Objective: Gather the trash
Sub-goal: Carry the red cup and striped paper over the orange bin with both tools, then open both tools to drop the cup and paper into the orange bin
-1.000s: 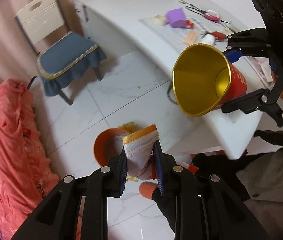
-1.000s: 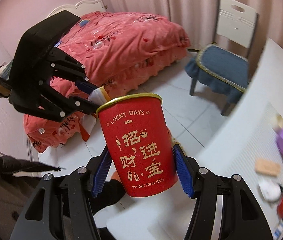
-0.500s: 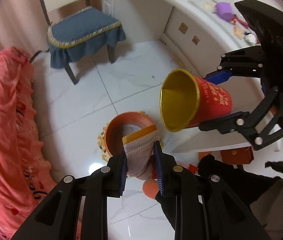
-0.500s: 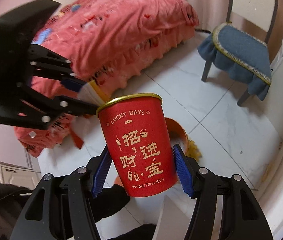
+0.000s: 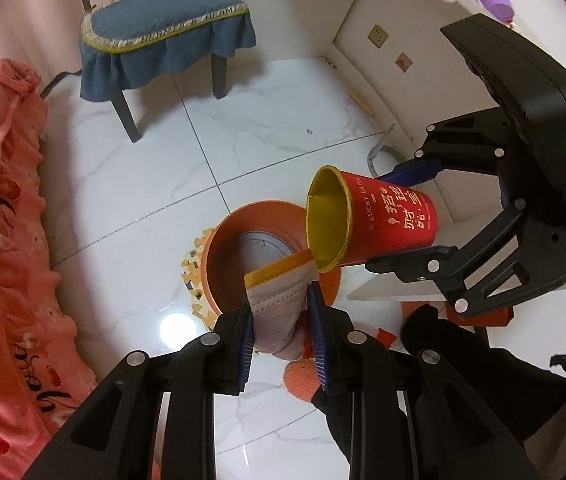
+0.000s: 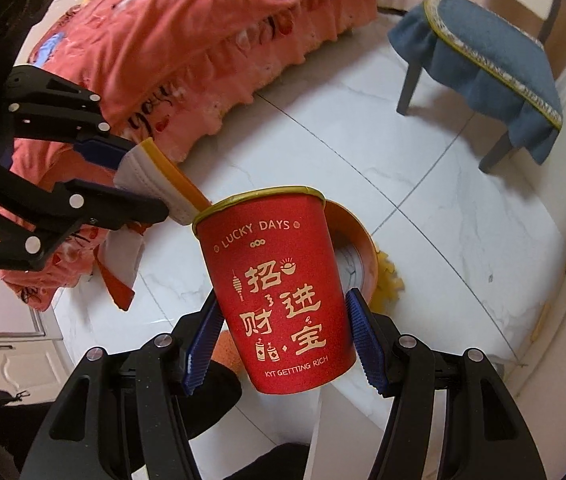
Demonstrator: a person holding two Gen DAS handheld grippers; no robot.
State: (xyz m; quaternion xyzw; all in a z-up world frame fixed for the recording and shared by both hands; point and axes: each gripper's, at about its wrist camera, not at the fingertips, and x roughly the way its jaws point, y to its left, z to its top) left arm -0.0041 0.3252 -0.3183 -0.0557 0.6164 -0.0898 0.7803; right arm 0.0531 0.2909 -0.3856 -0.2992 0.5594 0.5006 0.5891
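Red paper cup with gold lettering and a gold lining (image 6: 283, 296) sat clamped between the blue pads of the right gripper (image 6: 283, 332), its mouth tipped toward the round orange plastic bin (image 5: 219, 264) on the white marble-pattern tile floor (image 5: 243, 128). We noted the left gripper (image 5: 283, 320) closed on a crumpled white wrapper with an orange-yellow edge (image 5: 279, 300), held above the near rim of the bin. Both pieces of trash were therefore in the air over the bin, neither yet inside it. In the left wrist view the cup's rim appeared to touch or overlap the wrapper's top edge; we could not tell whether this was contact or only line of sight.

Risks we judged from here:
- The two grippers crowded one small opening. If they collided, the cup could be knocked askew in its grip.
- The cup hung over the bin's right rim, not its centre. Released there, it could strike the rim and roll onto the floor.
- The light wrapper could cling to a pad or drift wide toward the yellow scraps (image 5: 195, 256) beside the bin.
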